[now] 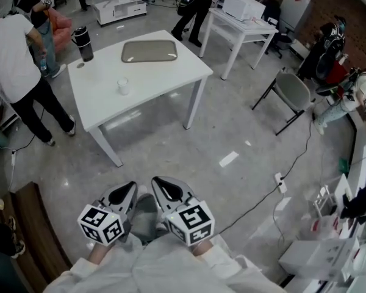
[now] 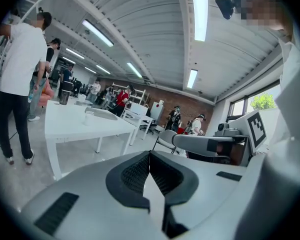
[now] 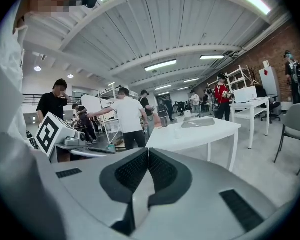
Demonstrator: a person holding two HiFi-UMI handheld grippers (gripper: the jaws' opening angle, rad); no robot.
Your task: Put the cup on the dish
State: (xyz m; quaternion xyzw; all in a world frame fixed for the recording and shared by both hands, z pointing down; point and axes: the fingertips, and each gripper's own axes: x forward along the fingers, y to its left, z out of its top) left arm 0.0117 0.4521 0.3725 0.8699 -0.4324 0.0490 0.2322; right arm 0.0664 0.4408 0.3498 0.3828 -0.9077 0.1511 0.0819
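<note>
A small white cup [image 1: 123, 86] stands on the white table [image 1: 171, 78], towards its near side. The dish, a flat grey tray [image 1: 149, 50], lies farther back on the same table. Both of my grippers are well short of the table, over the floor and close to my body. The left gripper [image 1: 125, 194] and the right gripper [image 1: 165, 188] sit side by side, each shut with nothing between its jaws. The left gripper view shows its shut jaws [image 2: 150, 154], with the cup [image 2: 88, 118] and dish [image 2: 102, 113] far off. In the right gripper view the jaws [image 3: 148, 150] are closed too, and the dish [image 3: 199, 122] is distant.
A black flask [image 1: 83, 43] stands at the table's far left corner. A person in a white shirt [image 1: 12, 60] stands by the table's left side. A grey folding chair [image 1: 291, 90] and a second white table [image 1: 241, 26] are to the right. A cable with a power strip [image 1: 280, 182] crosses the floor.
</note>
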